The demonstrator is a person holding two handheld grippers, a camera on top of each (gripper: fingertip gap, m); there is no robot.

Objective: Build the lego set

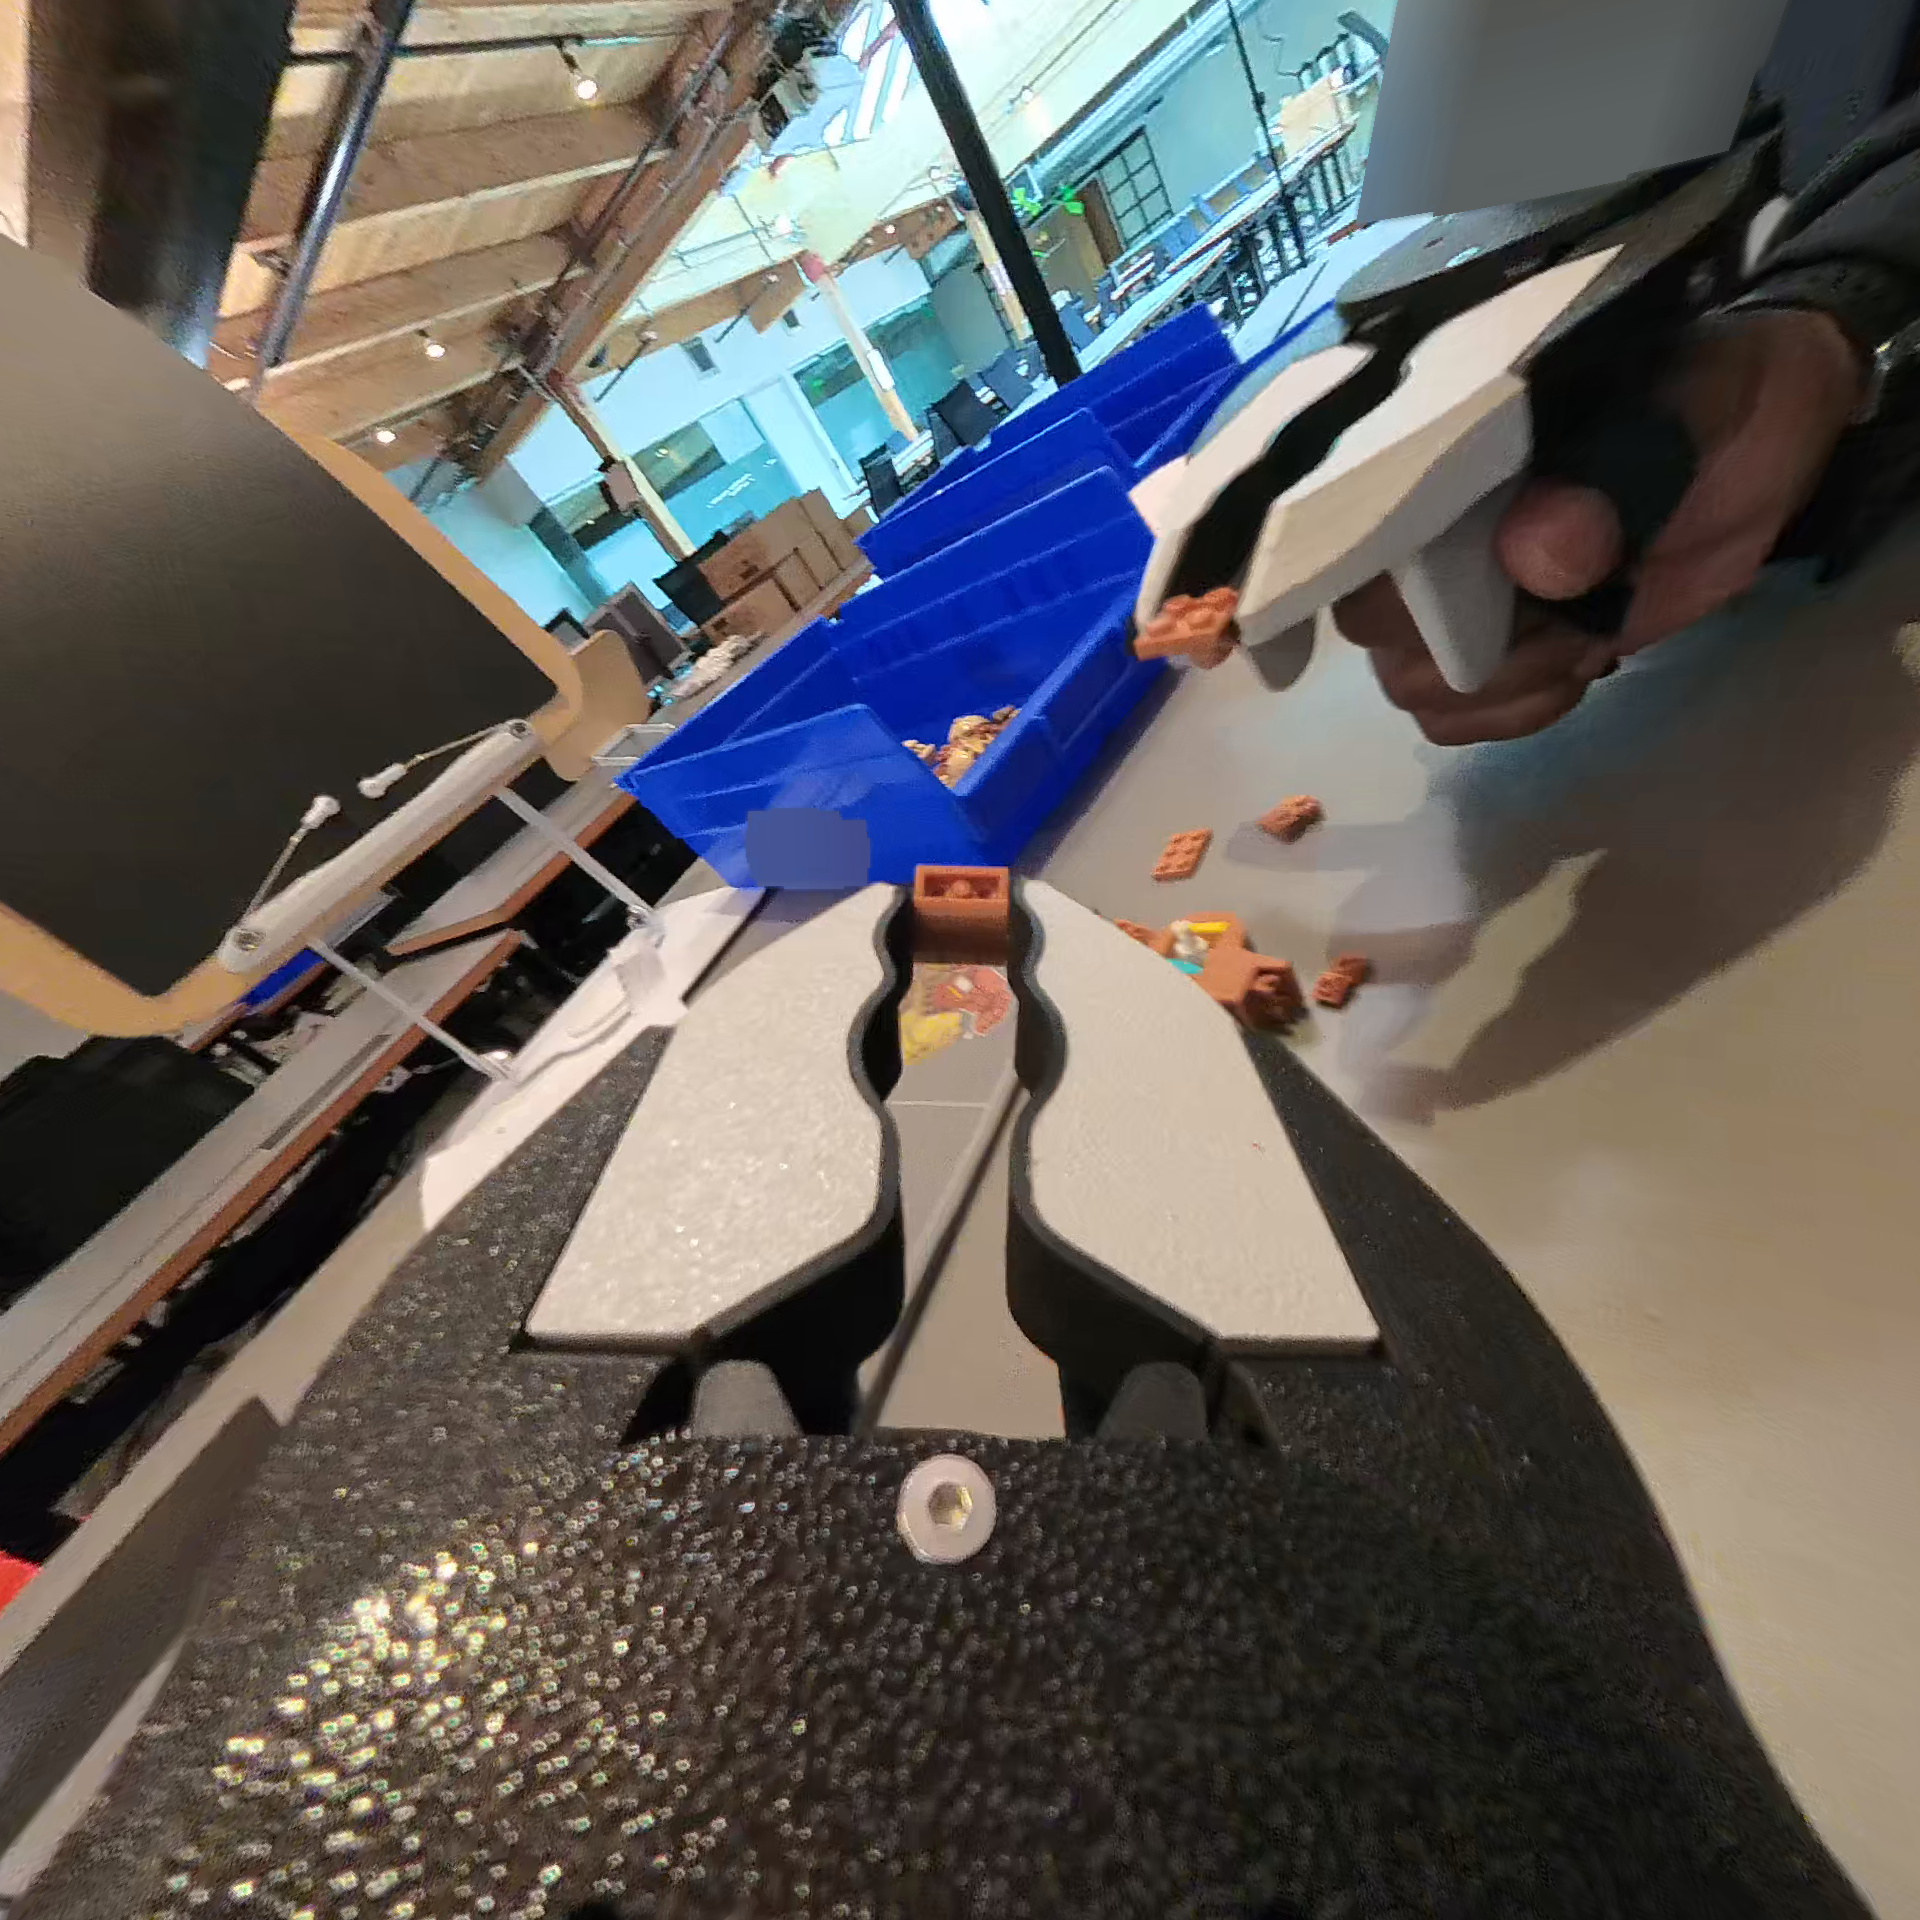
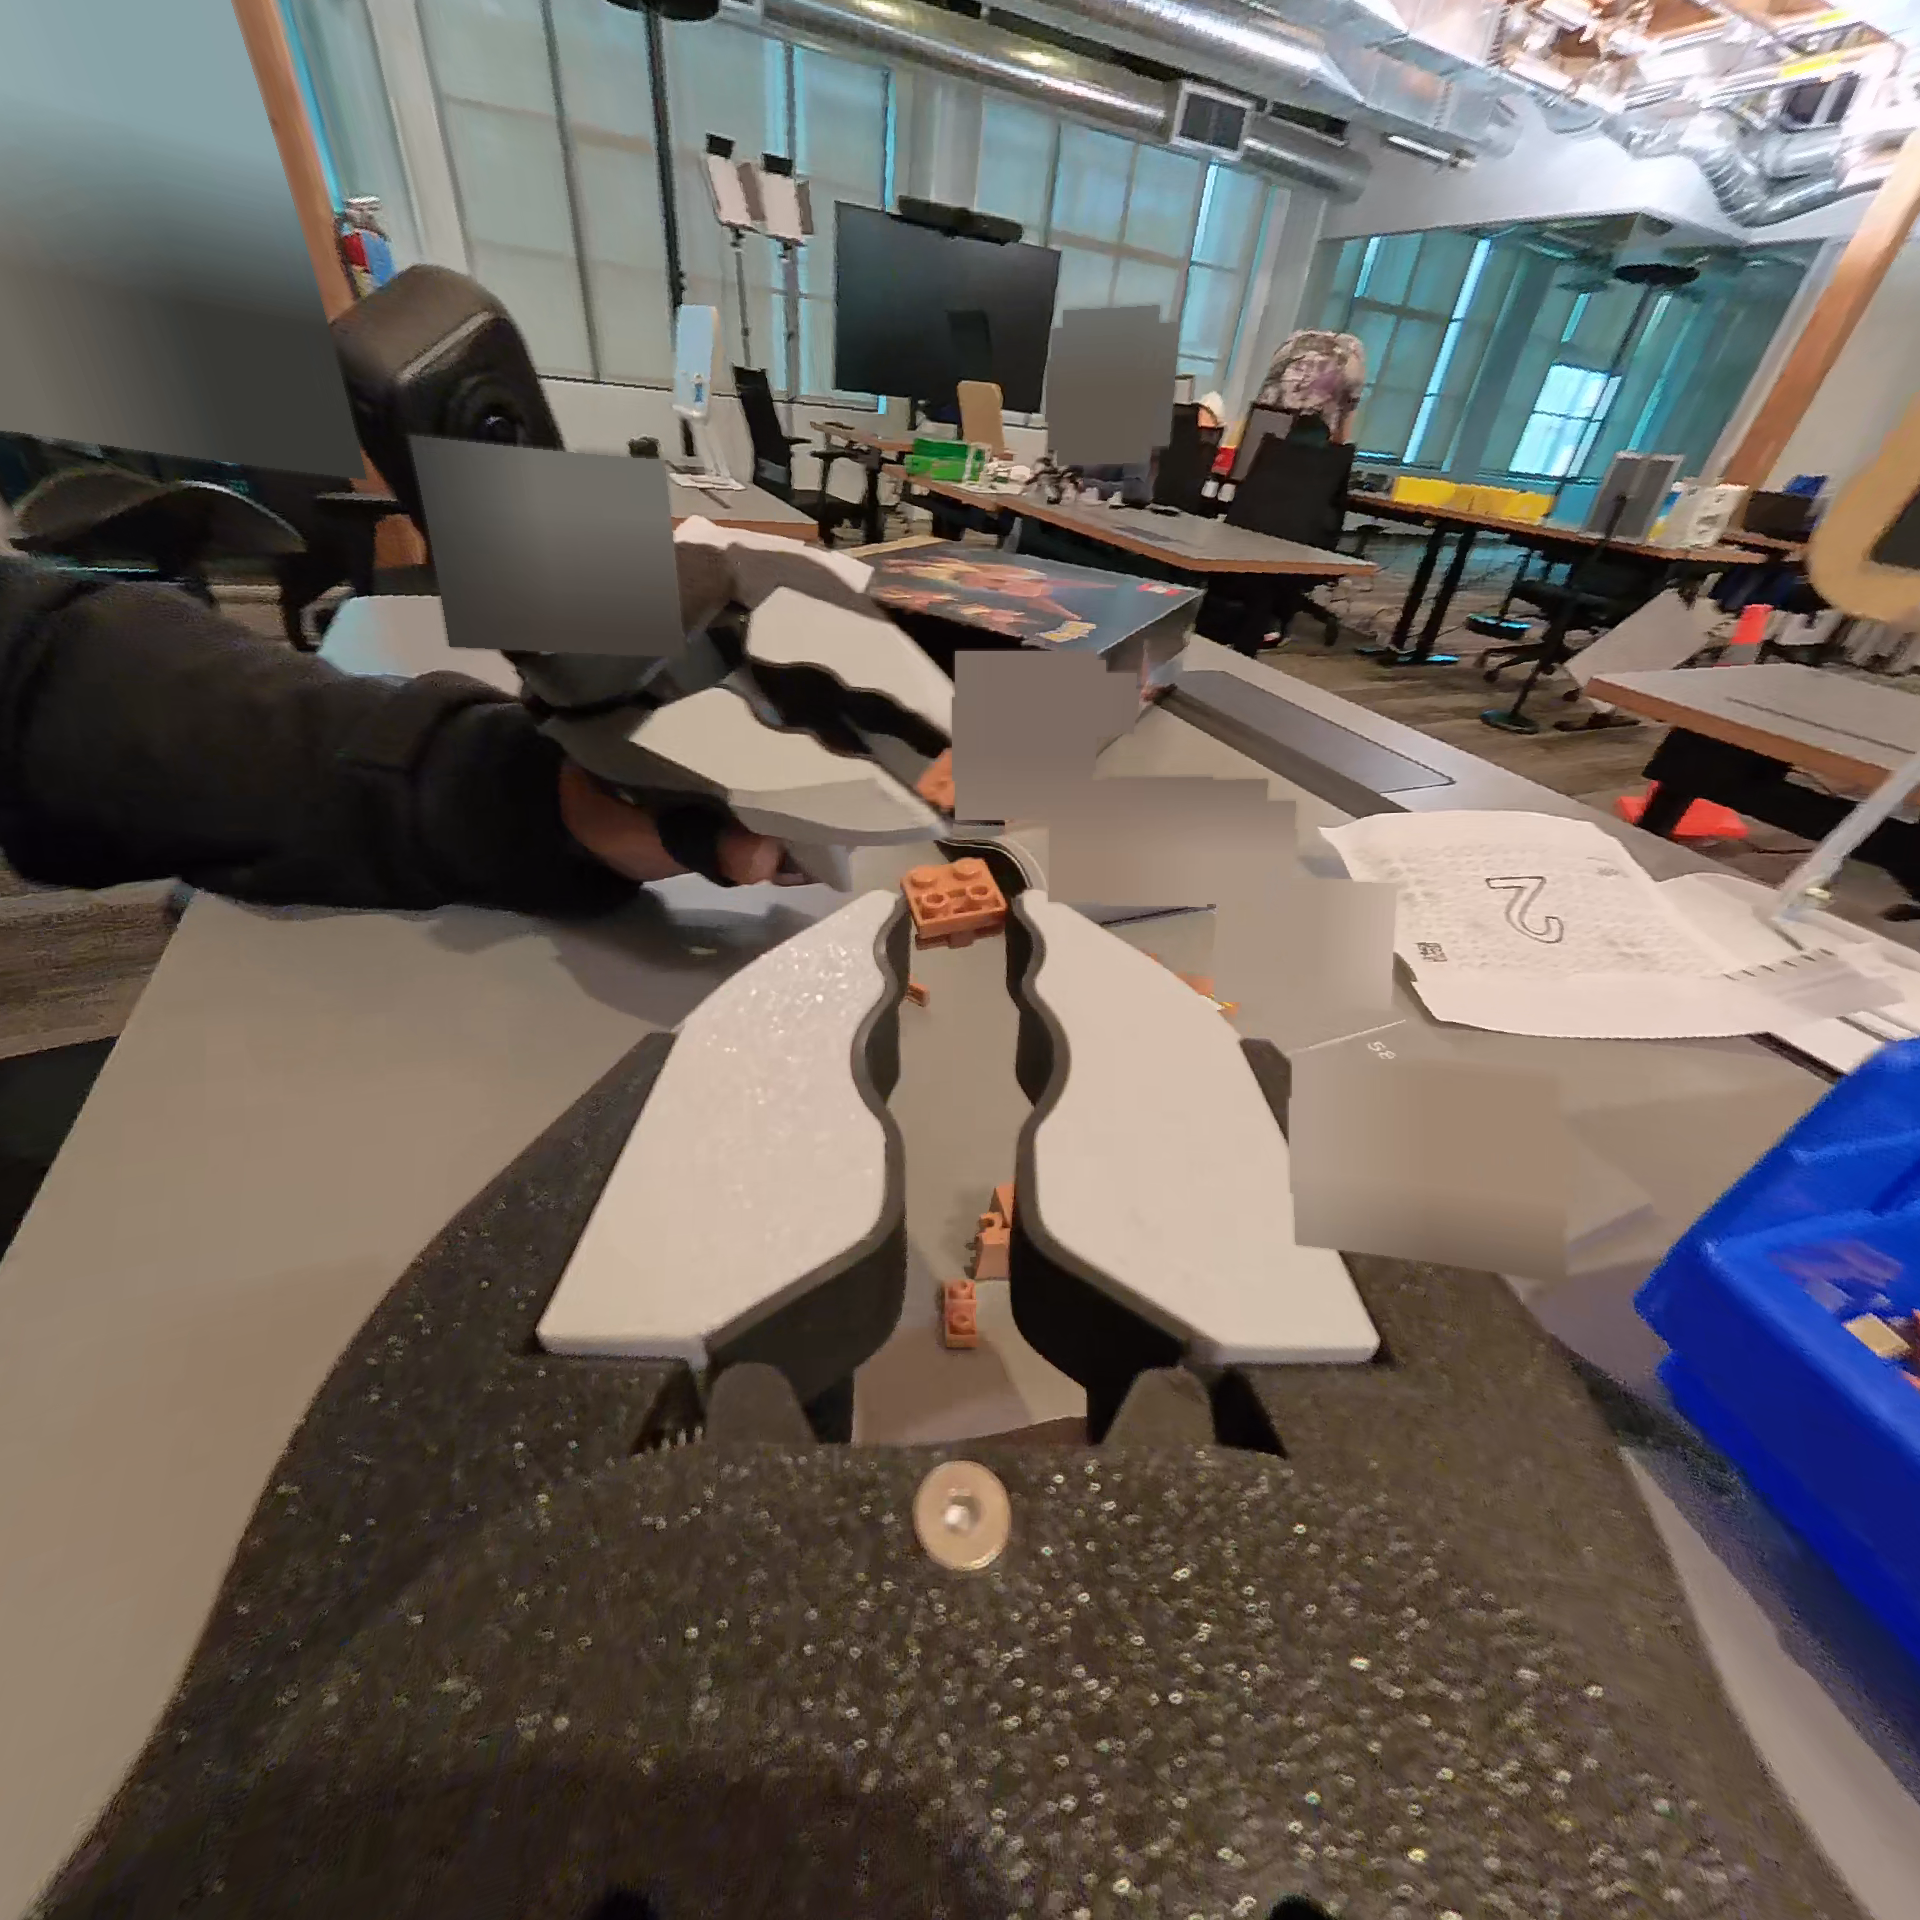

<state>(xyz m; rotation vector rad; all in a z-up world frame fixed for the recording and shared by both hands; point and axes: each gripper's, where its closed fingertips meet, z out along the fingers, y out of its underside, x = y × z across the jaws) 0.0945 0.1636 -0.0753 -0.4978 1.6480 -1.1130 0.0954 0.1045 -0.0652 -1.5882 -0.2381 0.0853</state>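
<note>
My left gripper (image 1: 960,914) is clamped narrow on a small brown brick (image 1: 960,906), hollow underside facing the camera, both pads pressing its sides, held up above the grey table (image 1: 1558,1143). My right gripper (image 2: 954,914) is pinched on an orange-brown studded piece (image 2: 951,896), tilted, studs up, both fingertips touching it. In the left wrist view the right gripper shows top right with that piece at its tips, over the table. Loose brown bricks (image 1: 1181,854) and a small brown cluster (image 1: 1236,961) lie on the table beside the nearest blue bin (image 1: 831,769). 1 printed paper sheet (image 2: 1538,914) lies to the right.
</note>
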